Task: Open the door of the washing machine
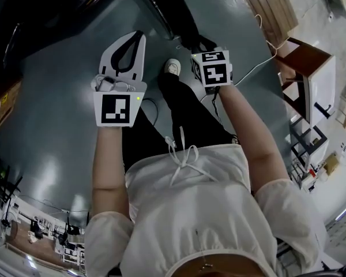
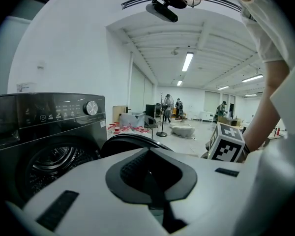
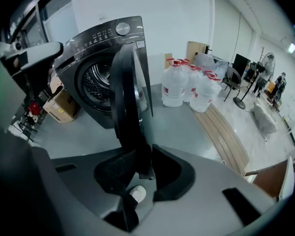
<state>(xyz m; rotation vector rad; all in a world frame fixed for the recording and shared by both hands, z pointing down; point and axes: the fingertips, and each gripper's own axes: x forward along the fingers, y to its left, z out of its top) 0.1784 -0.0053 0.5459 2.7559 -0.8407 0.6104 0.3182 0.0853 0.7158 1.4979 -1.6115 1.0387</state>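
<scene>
A person stands on a grey floor [image 3: 182,127] beside a dark front-loading washing machine [image 3: 96,48], a gripper in each hand. The right gripper [image 3: 145,168] has its jaws closed on the rim of the door [image 3: 128,97]. The door stands swung out from the machine and is seen nearly edge-on in the right gripper view, its dark edge running down between the two black pads. Behind the door the round mouth is uncovered, and the ribbed, perforated metal wall of the drum [image 3: 96,80] shows inside. The left gripper [image 1: 139,36] is held apart to the left of the right one, its jaw tips together and nothing between them. To the right of the machine, against the far wall, a cluster of large translucent water jugs [image 3: 174,87] with red caps stands on the floor. A cardboard box [image 3: 64,104] sits at the machine's left; what it holds cannot be told. Wooden planks [image 3: 226,136] lie on the floor at right, and a white shoe [image 3: 136,194] shows below the right gripper's jaws.
</scene>
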